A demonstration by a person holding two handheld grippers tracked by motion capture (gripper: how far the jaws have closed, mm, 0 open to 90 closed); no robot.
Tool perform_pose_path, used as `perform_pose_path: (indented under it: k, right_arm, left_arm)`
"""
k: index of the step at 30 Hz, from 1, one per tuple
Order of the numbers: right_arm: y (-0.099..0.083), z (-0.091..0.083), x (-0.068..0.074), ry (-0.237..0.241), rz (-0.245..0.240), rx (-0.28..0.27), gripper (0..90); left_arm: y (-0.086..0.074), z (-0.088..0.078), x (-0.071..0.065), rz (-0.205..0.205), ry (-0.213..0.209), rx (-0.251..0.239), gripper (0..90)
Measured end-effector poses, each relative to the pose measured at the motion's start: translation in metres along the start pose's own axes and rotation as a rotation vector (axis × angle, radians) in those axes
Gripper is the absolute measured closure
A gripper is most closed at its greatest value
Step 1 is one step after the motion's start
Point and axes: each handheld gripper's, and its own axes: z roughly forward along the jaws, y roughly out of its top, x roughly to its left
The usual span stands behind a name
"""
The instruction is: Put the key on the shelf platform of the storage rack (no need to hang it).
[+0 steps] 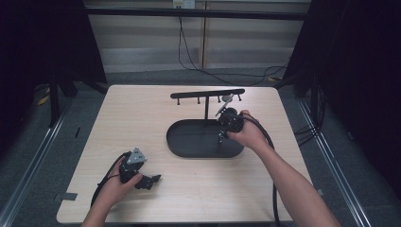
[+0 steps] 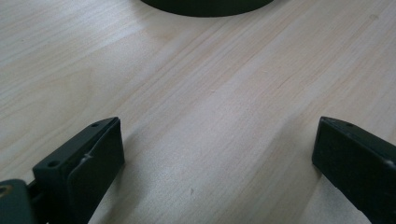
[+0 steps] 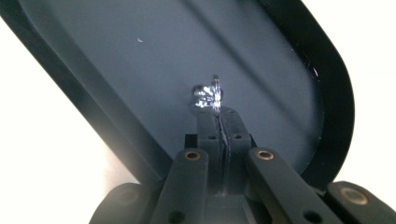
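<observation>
Desk (image 1: 142,118) stuff first: a light wood top is seen from the high view, with a black oval tray (image 1: 189,142) sat right of centre and a thin black rack (image 1: 207,93) with small pegs rising from the tray's far side. The right claw (image 1: 221,137) is held over the tray's right end by the right hand (image 1: 248,135), pointed down into it. In the right gripper view the right claw (image 3: 219,114) is shown pinched closed on a small shiny ring-like piece (image 3: 210,95), which is gripped by its edge at the very tips and kept just above the tray (image 3: 327,93) floor; whether the piece is touching the floor can't be told. What exactly the piece is can't be made out either, since it's blown out by glare. The left claw (image 1: 153,179) is parked well apart from all that, near the desk's front left, held low by the left hand (image 1: 120,184) and aimed to the right across the top. In the left gripper view the left claw (image 2: 217,154) is seen wide open, nothing between its jaws but bare desk (image 2: 210,93), and the tray's near rim (image 2: 205,7) is caught at the top edge. A cable is trailed from each claw back toward the front edge.
</observation>
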Motion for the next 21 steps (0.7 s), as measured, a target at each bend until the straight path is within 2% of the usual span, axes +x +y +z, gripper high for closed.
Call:
perform_pose_path:
  k: [15, 20, 21]
  right_arm:
    - [0.0002, 0.0027, 0.0005, -0.012, 0.006, -0.044, 83.5]
    - [-0.0017, 0.0040, 0.0006, 0.001, 0.003, -0.046, 80.5]
    - [-0.0020, 0.0035, 0.0013, 0.003, 0.017, -0.044, 79.8]
  left_arm:
    - [0.0002, 0.0004, 0.0003, 0.009, -0.006, 0.004, 0.9]
    - [0.0002, 0.0003, 0.0004, 0.011, -0.007, 0.005, 0.9]
    - [0.0002, 0.0003, 0.0004, 0.011, -0.006, 0.005, 0.9]
